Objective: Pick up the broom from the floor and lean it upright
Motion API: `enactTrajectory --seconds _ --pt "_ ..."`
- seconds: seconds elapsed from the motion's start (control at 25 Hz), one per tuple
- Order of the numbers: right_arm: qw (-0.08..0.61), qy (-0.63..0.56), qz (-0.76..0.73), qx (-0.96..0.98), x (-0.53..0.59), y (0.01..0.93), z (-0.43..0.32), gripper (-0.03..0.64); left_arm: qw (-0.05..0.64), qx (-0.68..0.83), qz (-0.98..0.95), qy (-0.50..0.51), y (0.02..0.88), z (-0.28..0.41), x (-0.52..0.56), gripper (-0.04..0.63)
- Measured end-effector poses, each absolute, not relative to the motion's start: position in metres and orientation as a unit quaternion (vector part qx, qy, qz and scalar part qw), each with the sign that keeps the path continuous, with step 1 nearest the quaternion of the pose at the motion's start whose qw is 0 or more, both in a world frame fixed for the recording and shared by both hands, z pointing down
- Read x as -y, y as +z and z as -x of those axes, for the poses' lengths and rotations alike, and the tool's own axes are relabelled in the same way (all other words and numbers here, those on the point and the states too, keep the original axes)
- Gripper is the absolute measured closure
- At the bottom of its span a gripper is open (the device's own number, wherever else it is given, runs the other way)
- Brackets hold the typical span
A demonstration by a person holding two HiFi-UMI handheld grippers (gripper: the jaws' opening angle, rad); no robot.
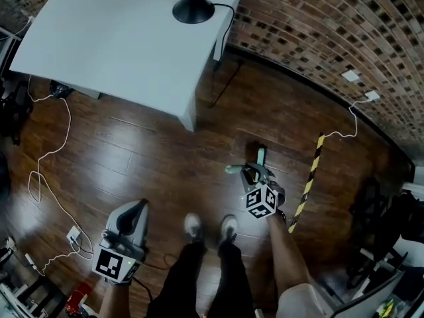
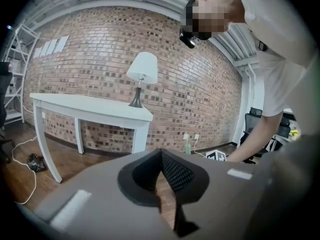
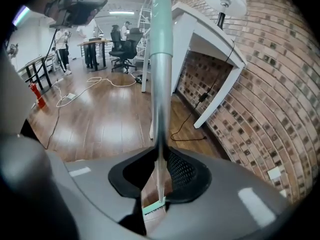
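Observation:
The broom's handle [image 3: 161, 79], silver with a teal upper sleeve, rises steeply out of my right gripper [image 3: 161, 159], whose jaws are shut on the silver shaft. Below the jaws a strip of the teal broom head [image 3: 152, 207] shows. From the head view the broom [image 1: 260, 156] is seen nearly end-on, held over the wooden floor just ahead of the person's feet by the right gripper [image 1: 255, 172]. My left gripper [image 1: 134, 218] hangs at the lower left, apart from the broom, with its jaws [image 2: 160, 159] shut and nothing between them.
A white table [image 1: 119, 38] with a black lamp base [image 1: 193, 8] stands against the curved brick wall [image 1: 318, 38]. A yellow-black striped strip [image 1: 308, 181] lies on the floor at the right. White cables [image 1: 50, 158] trail at the left. Chairs and gear stand at the right edge.

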State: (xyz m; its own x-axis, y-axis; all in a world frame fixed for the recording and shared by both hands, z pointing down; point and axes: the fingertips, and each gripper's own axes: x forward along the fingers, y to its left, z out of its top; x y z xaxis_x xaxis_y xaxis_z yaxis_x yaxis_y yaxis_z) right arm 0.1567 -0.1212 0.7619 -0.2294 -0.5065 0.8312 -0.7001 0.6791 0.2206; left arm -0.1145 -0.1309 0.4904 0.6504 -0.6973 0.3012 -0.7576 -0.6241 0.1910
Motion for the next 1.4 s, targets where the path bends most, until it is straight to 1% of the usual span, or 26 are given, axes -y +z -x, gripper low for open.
enactTrajectory --seconds 0.28,0.48,0.68,0.8,0.96,1.2,1.4 --pt "0.44 0.11 -0.429 0.781 0.149 0.742 -0.167 0.526 0.141 0.394 -0.903 0.096 0.478 0.085 0.149 0.595" --pt "0.415 0.119 -0.439 0.788 0.177 0.738 -0.17 0.526 0.135 0.423 -0.889 0.114 0.472 0.082 0.17 0.595" --pt "0.398 0.111 -0.433 0.801 0.217 0.735 -0.171 0.525 0.139 0.45 -0.876 0.101 0.475 0.077 0.196 0.595" --pt "0.393 0.112 -0.432 0.804 0.247 0.735 -0.168 0.525 0.145 0.465 -0.868 0.096 0.478 0.072 0.215 0.595" --pt "0.382 0.112 -0.44 0.805 0.296 0.735 -0.163 0.526 0.15 0.477 -0.859 0.113 0.493 0.072 0.229 0.595" --pt "0.375 0.088 -0.446 0.808 0.36 0.737 -0.155 0.525 0.154 0.484 -0.853 0.119 0.505 0.07 0.25 0.595" --pt "0.377 0.066 -0.441 0.812 0.395 0.736 -0.149 0.523 0.158 0.489 -0.845 0.148 0.521 0.072 0.255 0.595"
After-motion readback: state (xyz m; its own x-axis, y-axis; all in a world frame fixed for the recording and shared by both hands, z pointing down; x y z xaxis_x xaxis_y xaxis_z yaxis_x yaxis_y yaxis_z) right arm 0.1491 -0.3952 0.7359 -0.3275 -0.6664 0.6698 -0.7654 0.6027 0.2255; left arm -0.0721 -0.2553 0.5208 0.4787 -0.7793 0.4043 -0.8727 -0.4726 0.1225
